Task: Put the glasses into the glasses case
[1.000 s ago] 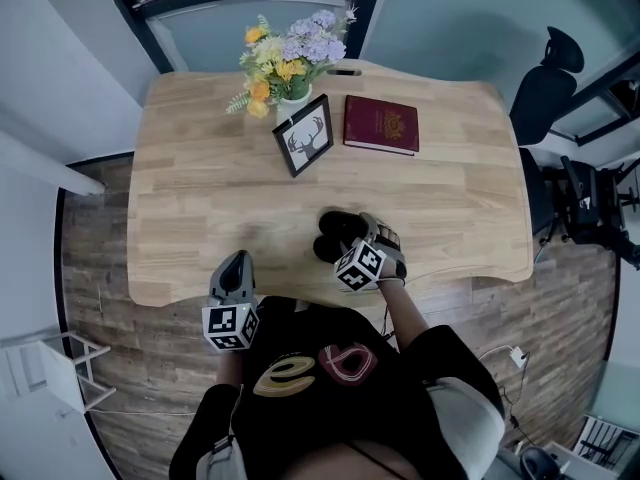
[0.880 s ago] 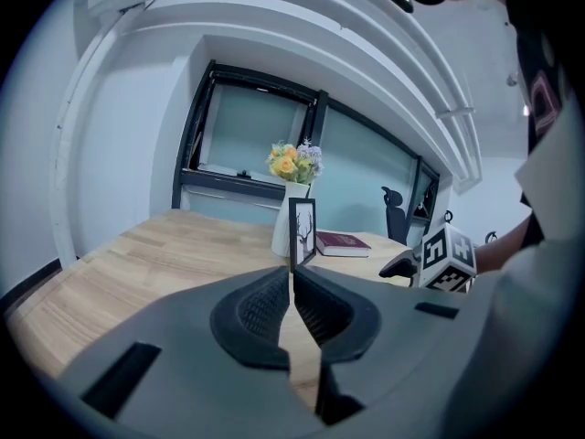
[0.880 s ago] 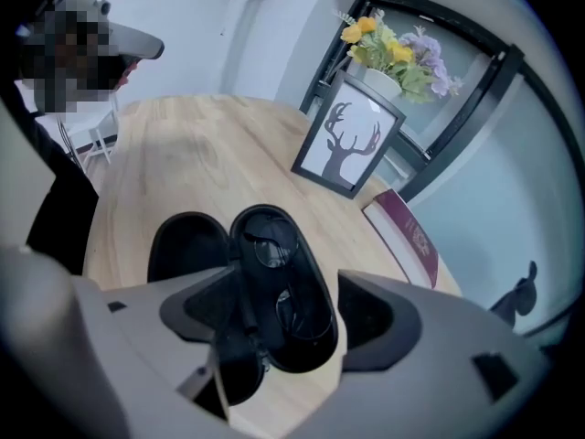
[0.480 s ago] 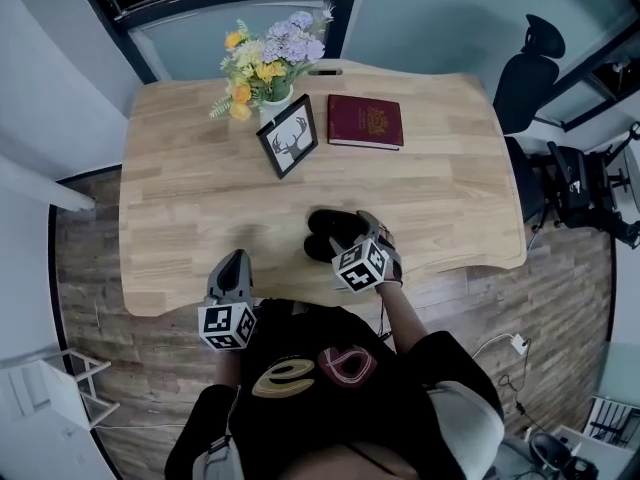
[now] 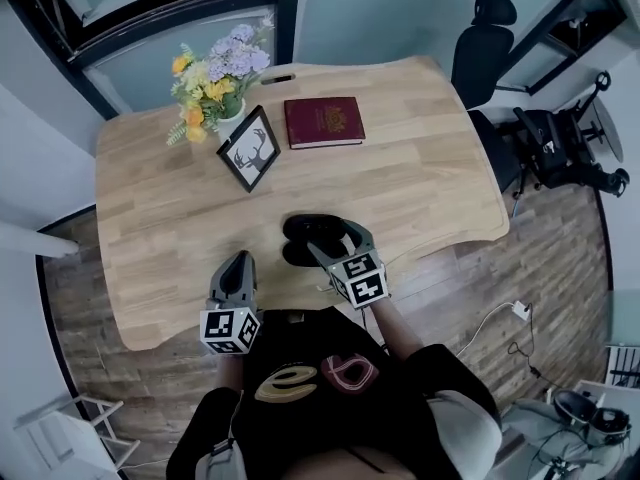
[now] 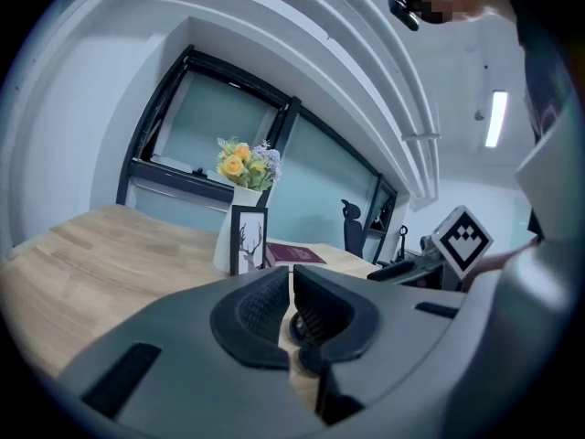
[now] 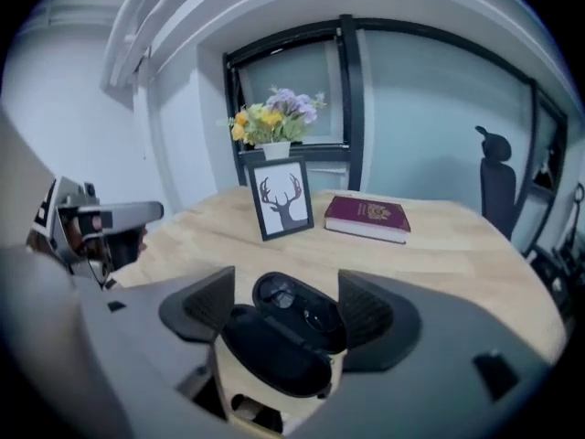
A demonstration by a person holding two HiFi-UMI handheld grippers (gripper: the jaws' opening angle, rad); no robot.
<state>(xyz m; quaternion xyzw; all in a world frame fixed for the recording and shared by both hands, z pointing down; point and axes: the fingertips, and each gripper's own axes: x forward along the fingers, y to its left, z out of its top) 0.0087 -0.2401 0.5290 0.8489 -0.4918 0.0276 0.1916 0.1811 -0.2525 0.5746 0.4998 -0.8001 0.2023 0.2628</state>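
Flanking the open black oval glasses case on either side, the right gripper has its jaws spread wide, and neither pad clearly touches the shell. The case lies on the near edge of the light wooden table, just in front of the person. Its lid half is nearer the camera. The far half holds the dark glasses, whose lenses catch a faint glint. Their frame is hard to separate from the black lining.

From the head view the case is a dark shape partly covered by the right gripper, and what lies inside it is too small to tell. To the left, the left gripper sits at the table's near edge, well apart from the case. Its own view shows the left gripper with jaws pressed together and nothing between them.

Further back on the table stand a black-framed deer picture, a white vase of yellow and purple flowers at the far left, and a maroon hardback book lying flat to the picture's right. None of them lies between the grippers and the case. A black office chair stands beyond the far right corner of the table. In the right gripper view the lid's near end is cut off behind the gripper body.
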